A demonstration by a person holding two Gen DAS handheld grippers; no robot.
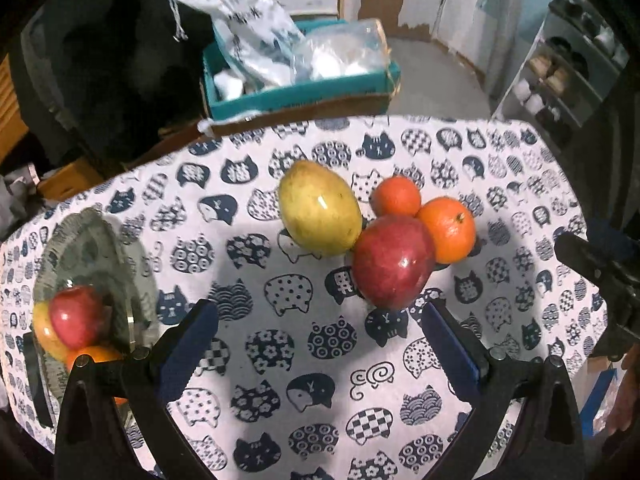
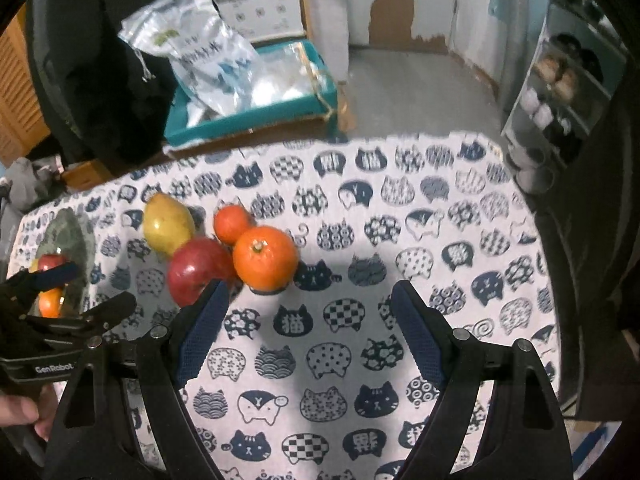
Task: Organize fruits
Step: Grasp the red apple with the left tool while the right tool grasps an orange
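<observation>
Both grippers over the bench [image 1: 320, 360] (covered with a cat-print cloth), angled steeply down at it.

Left gripper [image 1: 320, 324]: jaws spread wide, nothing between them, blue pads [image 1: 188, 352] clear of all fruit. The right-hand fingertip sits just in front of the red apple [image 1: 394, 260]; contact cannot be told from this view.

Right gripper [image 2: 308, 304]: jaws wide apart, empty. Its left fingertip overlaps the lower edge of the red apple in the right wrist view; touching or just short, cannot tell.

Fruit cluster sits around mid-bench, nearer the far edge than the near one:
- yellow-green mango [image 1: 320, 208], far left of the group, touching the red apple
- red apple, nearest the grippers
- large orange [image 1: 450, 228], right of the apple, touching it
- small orange [image 1: 396, 196], behind the apple and large orange, against both

A mirror-like plate [image 1: 92, 248] lies at the bench's left edge (it shows a reflection of the fruit).

Beyond the far edge: a teal box [image 1: 300, 96] holding plastic bags [image 1: 248, 36].
</observation>
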